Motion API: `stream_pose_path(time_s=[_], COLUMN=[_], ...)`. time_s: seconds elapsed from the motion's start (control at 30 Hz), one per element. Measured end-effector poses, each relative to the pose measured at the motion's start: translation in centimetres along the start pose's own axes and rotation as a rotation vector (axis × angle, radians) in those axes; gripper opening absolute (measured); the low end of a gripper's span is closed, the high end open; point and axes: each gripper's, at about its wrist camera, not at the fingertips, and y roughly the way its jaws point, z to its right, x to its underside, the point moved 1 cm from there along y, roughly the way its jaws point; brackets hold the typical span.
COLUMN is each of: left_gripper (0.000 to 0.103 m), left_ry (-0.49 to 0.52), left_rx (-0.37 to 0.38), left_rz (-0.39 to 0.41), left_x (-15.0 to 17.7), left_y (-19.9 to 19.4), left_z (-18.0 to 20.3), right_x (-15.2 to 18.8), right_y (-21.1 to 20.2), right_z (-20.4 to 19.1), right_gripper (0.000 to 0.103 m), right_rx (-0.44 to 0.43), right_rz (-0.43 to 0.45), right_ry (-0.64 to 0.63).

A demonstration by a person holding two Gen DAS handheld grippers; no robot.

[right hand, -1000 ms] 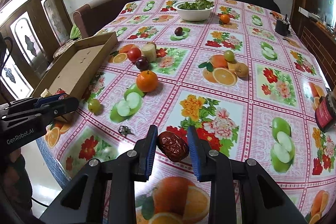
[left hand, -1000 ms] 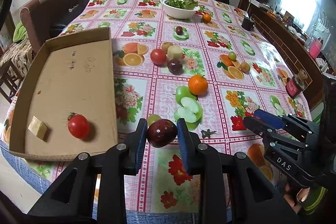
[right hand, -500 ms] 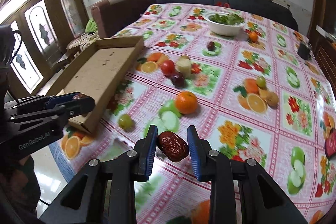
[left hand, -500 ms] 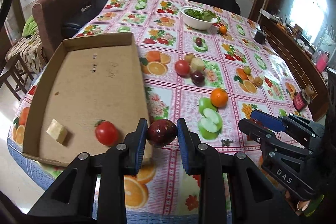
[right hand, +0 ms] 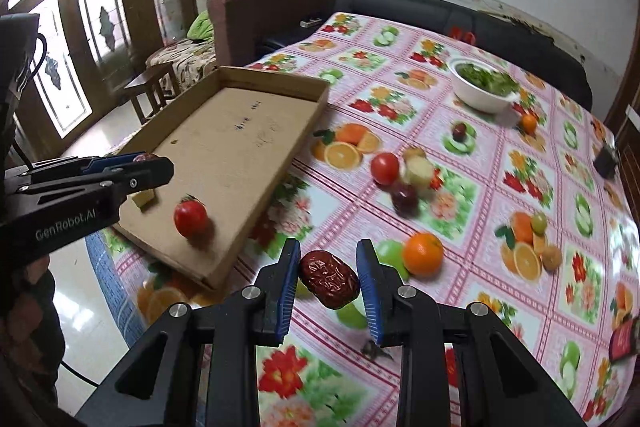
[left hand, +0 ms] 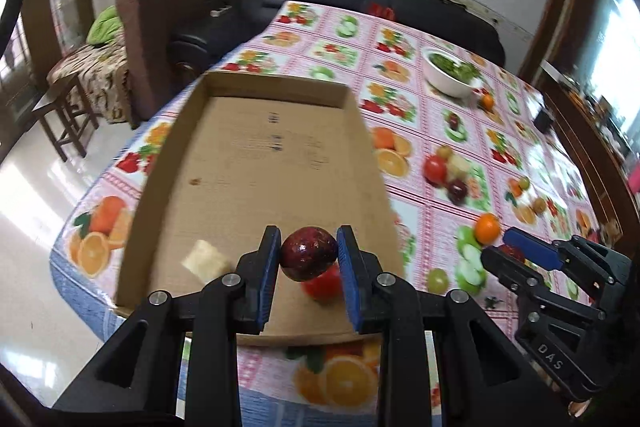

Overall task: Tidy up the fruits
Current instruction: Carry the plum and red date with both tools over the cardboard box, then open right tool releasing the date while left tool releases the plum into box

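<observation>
Your left gripper (left hand: 308, 254) is clamped on a dark red round fruit (left hand: 308, 253), both blue pads pressed against its sides, and it hangs over the near end of the cardboard tray (left hand: 256, 163). Inside that tray, near its front edge, lie a red tomato (right hand: 190, 215) and a pale yellow chunk (left hand: 205, 261) to the tomato's left.

Your right gripper (right hand: 329, 283) is clamped on a wrinkled brown-red date (right hand: 329, 279), held above the worktop (right hand: 460, 239) just right of the tray's near corner.

On the fruit-print cloth to the right of the tray sit an orange (right hand: 423, 253) close by, and farther off a second tomato (right hand: 385, 168), a pale peeled piece (right hand: 419, 169) and a dark plum (right hand: 404, 195) bunched together. A white bowl of greens (right hand: 482, 87) stands at the far end, with a small orange (right hand: 529, 122) just beside it.
</observation>
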Motion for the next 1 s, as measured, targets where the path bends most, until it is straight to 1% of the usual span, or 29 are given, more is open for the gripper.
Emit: stream_pose_path(time_s=[0.27,0.33,0.5,0.63,0.8,1.0], left_gripper=[0.026,0.026,0.026,0.026,0.026,0.026], left_ry=[-0.065,-0.079,-0.108,-0.096,-0.077,-0.079], left_rx=[-0.047,-0.059,-0.075,-0.091,-0.131,-0.163], left_rz=[0.008,0.006,-0.021,-0.044,-0.080,-0.117], left_x=[-0.8,-1.0,-1.9,-2.3,-2.6,-2.4], left_y=[0.4,0.6,2.1,3.5,5.5,7.0], left_z=[-3.8,-4.6,-6.3,-6.3,-6.0,-6.2], right_x=[-2.1,-2.6,-4.1,-4.8,-5.7,-6.0], right_y=[0.7,0.9,2.5,4.6,7.5,10.2], right_z=[-2.4,-2.9,-4.5,-5.7,-6.6,-7.3], right_gripper=[0.029,0.029,0.029,0.029,0.029,0.029], right_rx=[-0.039,-0.071,-0.201,-0.256,-0.284,-0.287], right_rz=[0.014,0.020,0.005,-0.030,-0.065,-0.106], right_ry=[-0.053,-0.057,-0.040,-0.027,-0.005,-0.008])
